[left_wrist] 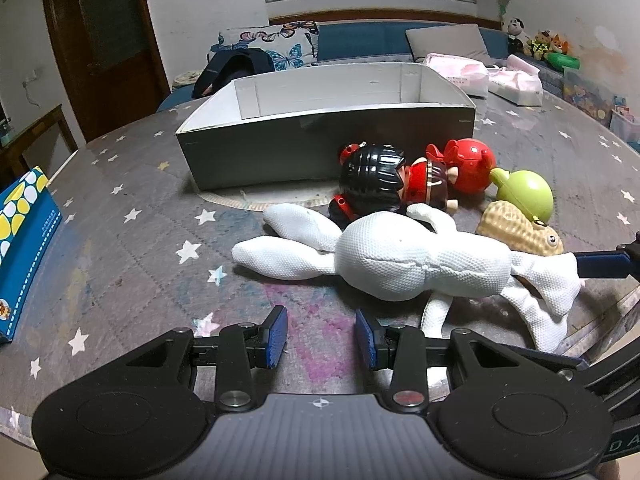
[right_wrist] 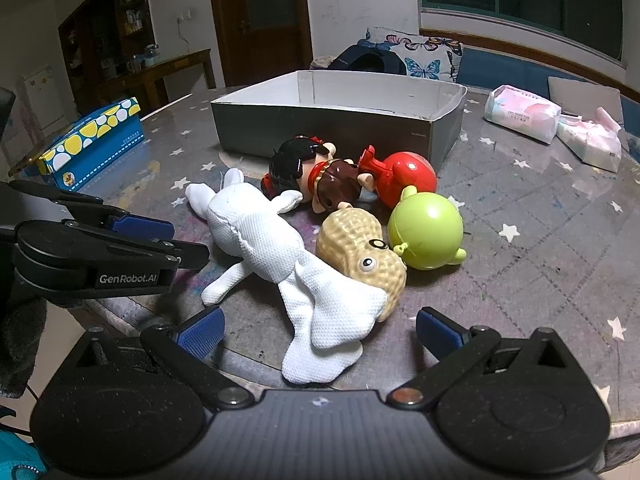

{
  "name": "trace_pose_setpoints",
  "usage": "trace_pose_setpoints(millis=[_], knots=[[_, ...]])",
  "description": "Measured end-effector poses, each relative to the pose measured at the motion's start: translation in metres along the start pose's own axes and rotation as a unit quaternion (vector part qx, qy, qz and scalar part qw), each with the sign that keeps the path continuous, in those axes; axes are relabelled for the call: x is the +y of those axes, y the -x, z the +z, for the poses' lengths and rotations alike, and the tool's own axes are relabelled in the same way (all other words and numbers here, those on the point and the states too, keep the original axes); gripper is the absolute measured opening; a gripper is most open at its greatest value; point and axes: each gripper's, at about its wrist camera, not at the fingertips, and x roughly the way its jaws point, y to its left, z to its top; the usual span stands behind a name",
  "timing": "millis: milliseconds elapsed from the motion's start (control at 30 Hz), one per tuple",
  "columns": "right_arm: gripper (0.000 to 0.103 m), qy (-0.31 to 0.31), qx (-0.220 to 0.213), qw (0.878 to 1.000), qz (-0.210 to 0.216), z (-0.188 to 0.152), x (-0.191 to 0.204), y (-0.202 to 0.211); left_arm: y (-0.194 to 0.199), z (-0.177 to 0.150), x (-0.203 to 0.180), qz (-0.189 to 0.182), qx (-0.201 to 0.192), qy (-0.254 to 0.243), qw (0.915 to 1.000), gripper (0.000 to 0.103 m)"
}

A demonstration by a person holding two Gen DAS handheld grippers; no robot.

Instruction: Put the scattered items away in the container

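On the star-patterned counter (left_wrist: 120, 248) sits a long grey cardboard box (left_wrist: 320, 144) with white inner walls; as far as can be seen over its rim, nothing lies inside it. Just in front of its near wall, a cluster of toys lies scattered. A white fabric rabbit (left_wrist: 400, 260) sprawls on its side, closest to the viewer, its long ears pointing left in the left wrist view. Behind it lies a doll with black hair (left_wrist: 376, 178) and a red outfit, touching a small brown-haired figure (right_wrist: 336, 192). A round red toy (left_wrist: 468, 160) rests just beside the box wall, and a round green toy (left_wrist: 524, 196) lies next to it. A tan peanut-shaped toy with googly eyes (right_wrist: 364, 248) is pressed against the rabbit and partly covered by one of its limbs.

The left gripper (left_wrist: 321, 336) hovers low over the counter, jaws partly apart with bare counter between them, holding nothing. The right gripper (right_wrist: 320, 330) has its jaws spread wide, and the rabbit's lower end lies between them without being clamped.

A blue box with yellow and white spots (right_wrist: 92, 140) stands at the far left of the counter. Tissue packs (right_wrist: 520, 114) lie at the far right.
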Motion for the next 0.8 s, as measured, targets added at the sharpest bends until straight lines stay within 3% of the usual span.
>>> trace_pose_setpoints(millis=[800], knots=[[0.092,-0.017,0.002,1.000,0.001,0.007,-0.014,0.000,-0.012,0.012,0.005,-0.024,0.005,-0.003,0.9997,0.040]])
